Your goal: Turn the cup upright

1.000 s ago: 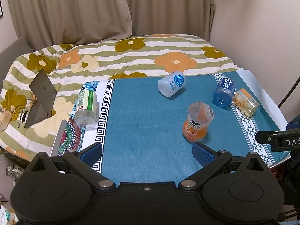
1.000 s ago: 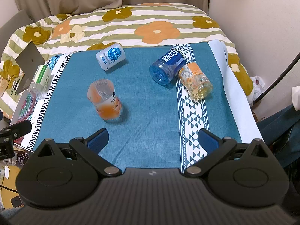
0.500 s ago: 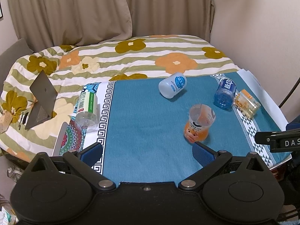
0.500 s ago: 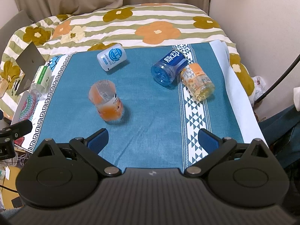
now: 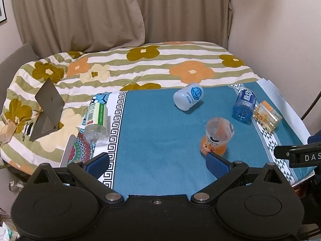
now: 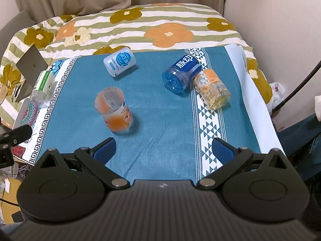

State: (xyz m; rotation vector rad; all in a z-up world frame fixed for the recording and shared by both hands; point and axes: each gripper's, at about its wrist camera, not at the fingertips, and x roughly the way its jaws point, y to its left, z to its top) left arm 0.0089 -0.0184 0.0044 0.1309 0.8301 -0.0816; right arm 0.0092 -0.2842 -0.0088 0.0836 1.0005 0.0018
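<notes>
So, biggest first: floral quilt (image 5: 140, 64) spread over the bed at the back, and in front of it the teal cloth (image 5: 160, 132) where everything lies. My left gripper (image 5: 157, 161) hangs over the near edge of that cloth, jaws spread wide, nothing between them. My right gripper (image 6: 163, 149) is the same: jaws wide apart, empty, low over the near edge.

Orange cup (image 5: 217, 135) stands upright on the cloth, mouth up, orange at the bottom. In the left view it sits just beyond my right-hand pad (image 5: 217, 163), outside the gap, off to the right. In the right view the orange cup (image 6: 114, 111) is just past my left-hand pad (image 6: 105, 151), slightly left of the gap's centre. Not touching either gripper.

Other stuff: blue bottle (image 6: 181, 74) on its side, far right, touching the yellow-orange jar (image 6: 212, 89), also on its side, on the patterned stripe. White jar (image 6: 120, 61) lies tipped at the far middle. Green-label bottle (image 5: 96, 120) lies on its side at the cloth's left border. Grey laptop (image 5: 47, 108) propped open on the quilt, far left.
</notes>
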